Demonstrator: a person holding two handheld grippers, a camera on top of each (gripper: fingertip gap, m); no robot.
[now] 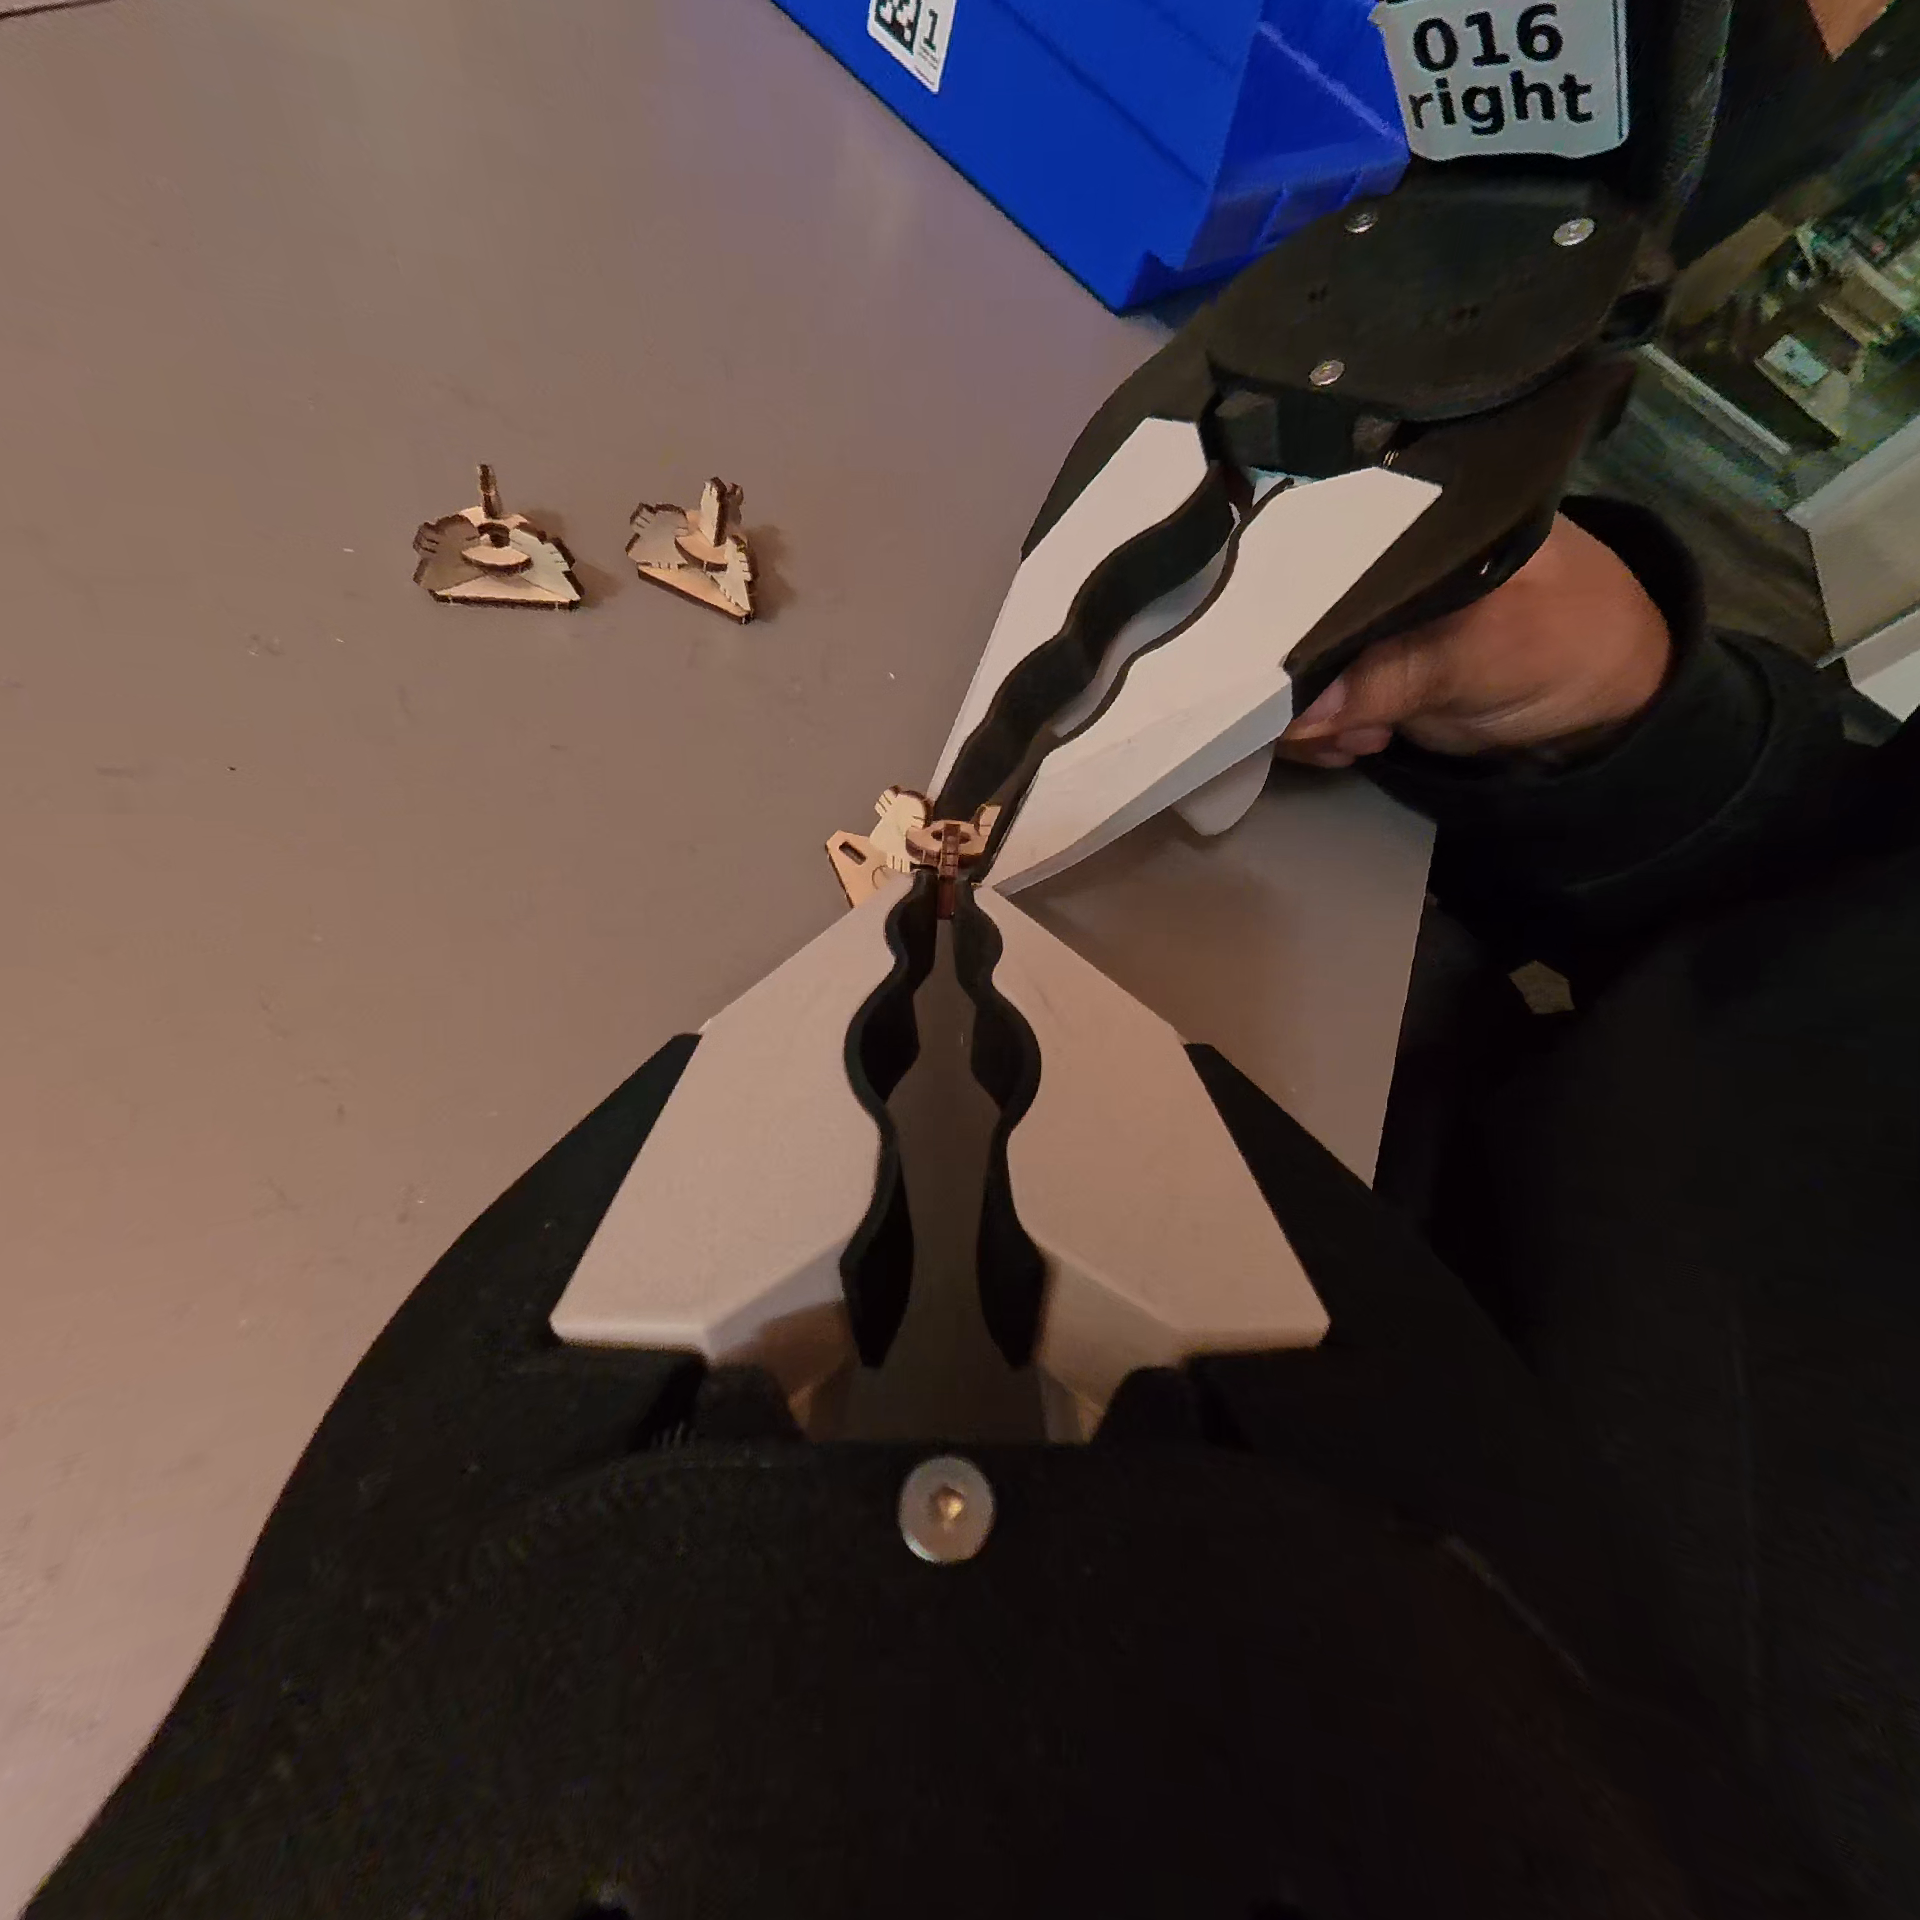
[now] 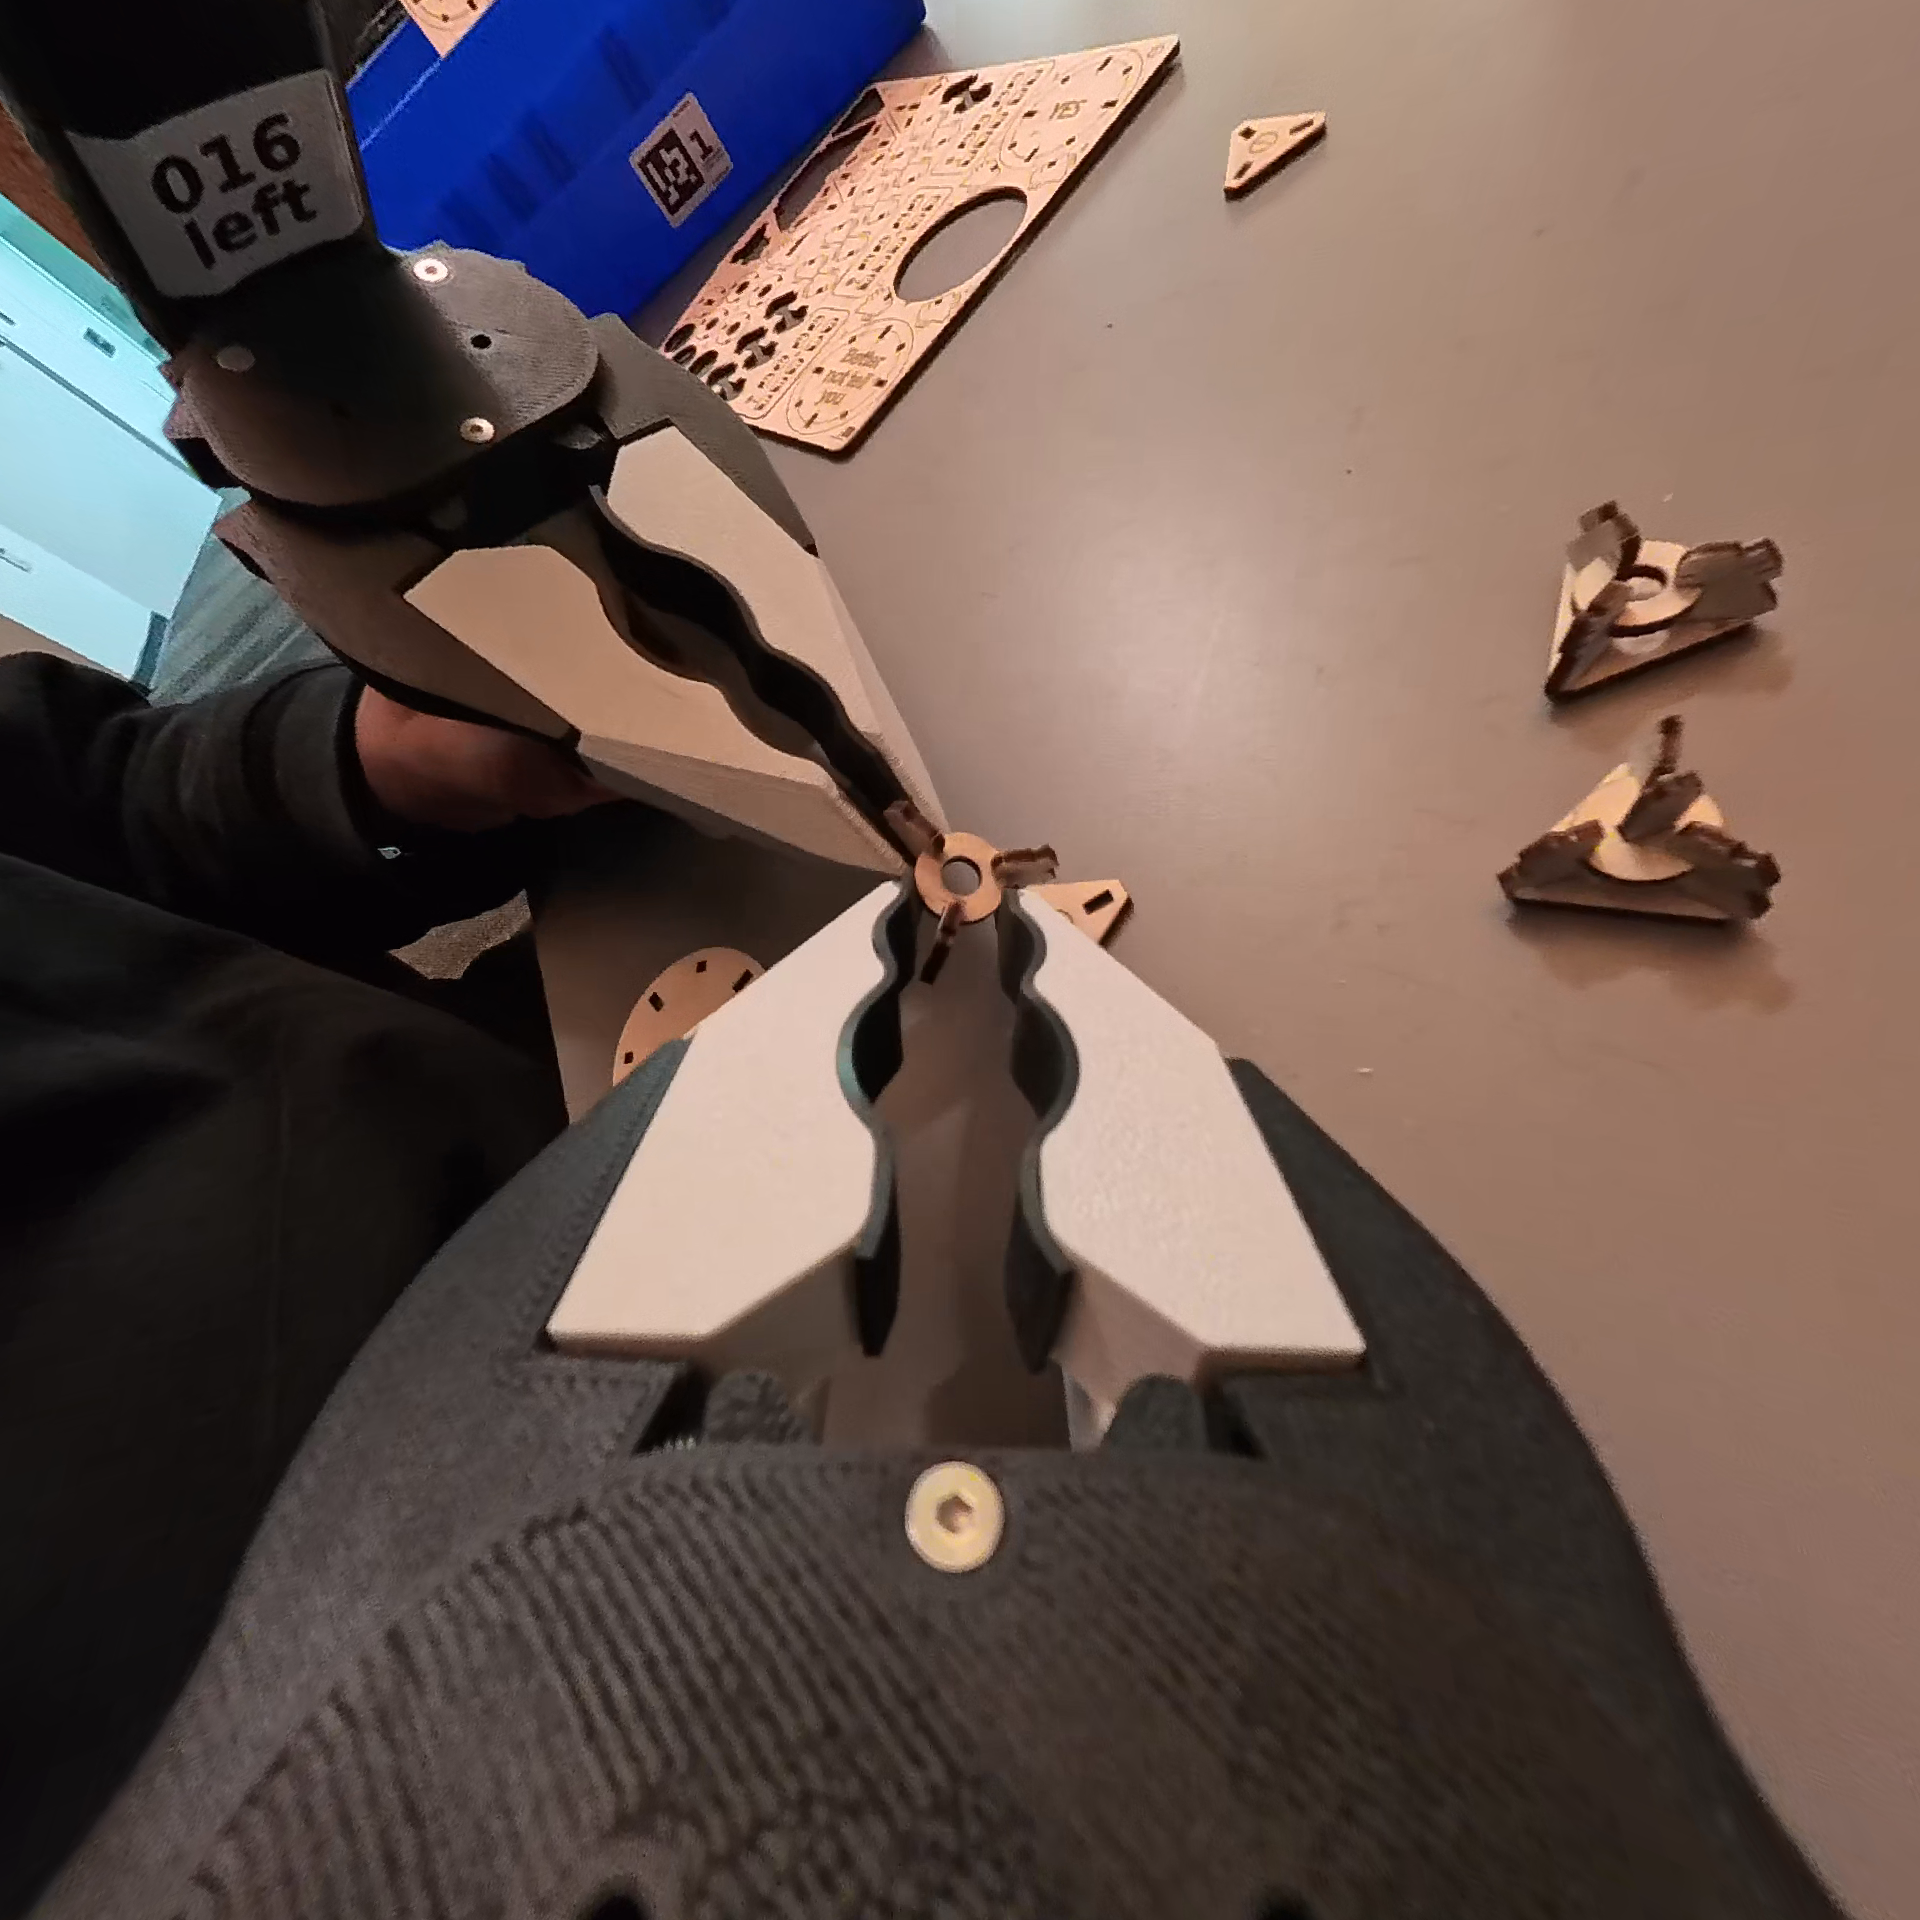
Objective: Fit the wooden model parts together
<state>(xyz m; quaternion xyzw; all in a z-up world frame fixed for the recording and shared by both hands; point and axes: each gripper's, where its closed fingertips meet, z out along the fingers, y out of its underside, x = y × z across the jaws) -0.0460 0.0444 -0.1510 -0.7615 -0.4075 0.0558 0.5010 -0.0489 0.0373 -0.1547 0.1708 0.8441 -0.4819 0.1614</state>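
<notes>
A small wooden ring (image 2: 928, 881) with a centre hole and three thin fins slotted into its rim hangs above the table between both grippers. My right gripper (image 2: 956, 909) is shut on the ring, with a pad on either side of it. My left gripper (image 1: 943, 902) is shut on one thin wooden fin (image 1: 945, 883) that sits in the ring (image 1: 933, 837). In the right wrist view the left gripper (image 2: 894, 821) comes in from the upper left. In the left wrist view the right gripper (image 1: 966, 826) comes in from the upper right. A flat wooden triangle (image 2: 1096, 902) lies on the table under the ring.
Two assembled wooden triangles (image 1: 499, 556) (image 1: 691, 556) stand on the grey table (image 1: 312, 935). A cut-out wooden sheet (image 2: 935, 239), a small loose triangle (image 2: 1273, 151) and a slotted round disc (image 2: 675, 997) lie there. A blue bin (image 1: 1091, 135) stands at the back. The table edge is near my hands. My two grippers' fingertips are within a few centimetres of each other.
</notes>
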